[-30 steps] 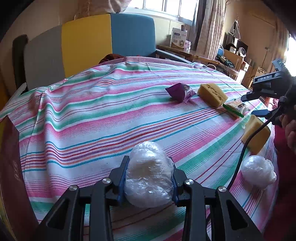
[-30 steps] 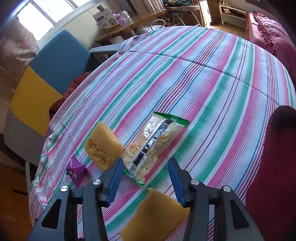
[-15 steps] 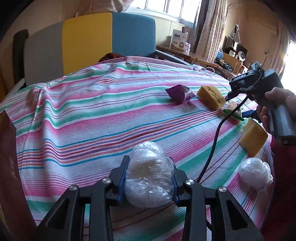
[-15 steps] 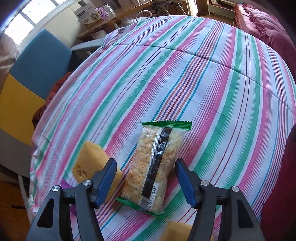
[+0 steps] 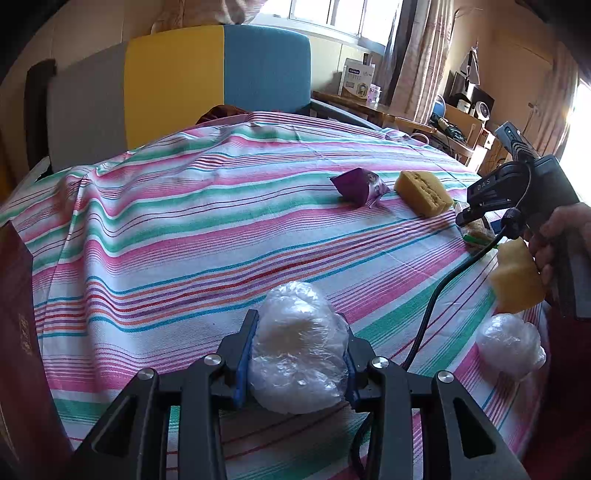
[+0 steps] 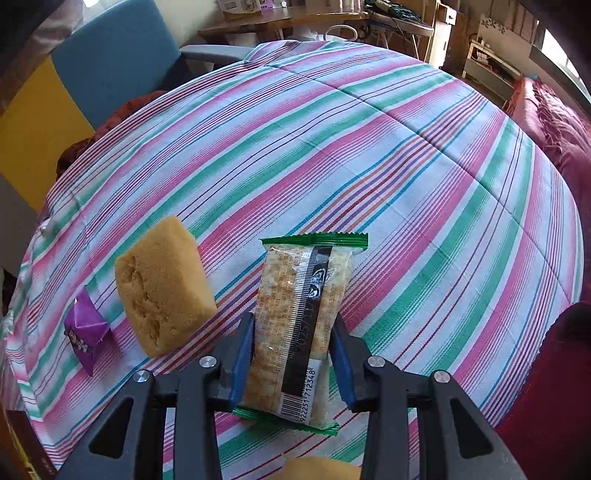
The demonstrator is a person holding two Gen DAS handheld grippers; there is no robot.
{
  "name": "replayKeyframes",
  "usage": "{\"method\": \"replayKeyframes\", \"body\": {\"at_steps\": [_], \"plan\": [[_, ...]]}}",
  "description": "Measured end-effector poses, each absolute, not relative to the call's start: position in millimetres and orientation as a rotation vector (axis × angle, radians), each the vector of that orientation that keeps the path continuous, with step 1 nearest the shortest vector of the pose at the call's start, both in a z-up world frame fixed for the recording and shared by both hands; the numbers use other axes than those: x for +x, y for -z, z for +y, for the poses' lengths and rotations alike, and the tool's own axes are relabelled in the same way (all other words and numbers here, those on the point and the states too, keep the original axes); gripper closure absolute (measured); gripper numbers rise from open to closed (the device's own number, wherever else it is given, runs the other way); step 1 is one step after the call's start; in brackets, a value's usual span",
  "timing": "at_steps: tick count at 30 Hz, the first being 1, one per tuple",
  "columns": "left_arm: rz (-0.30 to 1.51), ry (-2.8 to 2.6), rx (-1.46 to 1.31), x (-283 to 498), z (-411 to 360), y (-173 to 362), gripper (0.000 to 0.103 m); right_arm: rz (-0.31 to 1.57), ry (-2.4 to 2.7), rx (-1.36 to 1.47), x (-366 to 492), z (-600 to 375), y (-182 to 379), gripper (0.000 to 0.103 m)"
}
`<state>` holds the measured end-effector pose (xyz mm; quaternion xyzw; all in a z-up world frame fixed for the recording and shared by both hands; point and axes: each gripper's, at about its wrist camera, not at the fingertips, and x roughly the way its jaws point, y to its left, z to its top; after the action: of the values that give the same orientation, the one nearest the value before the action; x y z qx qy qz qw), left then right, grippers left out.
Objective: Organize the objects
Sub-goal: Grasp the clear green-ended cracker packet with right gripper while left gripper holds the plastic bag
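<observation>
The left gripper (image 5: pixel 298 360) clamps a plastic-wrapped bun (image 5: pixel 299 350) at six o'clock on the striped tablecloth (image 5: pixel 184 236). The right gripper (image 6: pixel 293 354) squeezes a green-edged snack packet (image 6: pixel 301 325); a sponge cake (image 6: pixel 162 288) lies at its ten o'clock.

Striped tablecloth (image 5: pixel 192 236); grey-yellow-blue chair (image 5: pixel 177 77) behind; sunlit window (image 5: pixel 332 14), curtains (image 5: pixel 413 55) (cluttered desk (image 5: pixel 369 107) beyond).

Striped cloth (image 6: pixel 369 155) woven, matt. Snack packet (image 6: pixel 299 325) glossy clear plastic film. Wrapped bundle (image 5: pixel 297 347) crinkled shiny plastic. Sponge block (image 6: pixel 162 288) porous, rough. Purple wrapper (image 5: pixel 358 186) shiny foil.
</observation>
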<state>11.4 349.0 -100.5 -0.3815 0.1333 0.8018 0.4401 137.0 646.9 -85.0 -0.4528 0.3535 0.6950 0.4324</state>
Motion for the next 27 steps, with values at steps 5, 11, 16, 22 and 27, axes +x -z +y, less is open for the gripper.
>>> {"method": "replayKeyframes", "body": {"at_steps": [5,11,16,22,27], "plan": [[0.346,-1.997,-0.942,12,350,101,0.063,0.845,-1.737,-1.153,135,646,85,0.062],[0.362,-2.004,-0.936,15,351,101,0.063,0.834,-1.736,-1.149,139,648,82,0.064],[0.378,-2.011,-0.930,17,351,101,0.064,0.799,-1.739,-1.156,140,648,81,0.065],[0.377,-2.009,-0.938,17,351,99,0.065,0.764,-1.750,-1.170,130,646,81,0.065],[0.400,-2.030,-0.938,20,348,96,0.065,0.730,-1.762,-1.184,130,644,80,0.065]]}}
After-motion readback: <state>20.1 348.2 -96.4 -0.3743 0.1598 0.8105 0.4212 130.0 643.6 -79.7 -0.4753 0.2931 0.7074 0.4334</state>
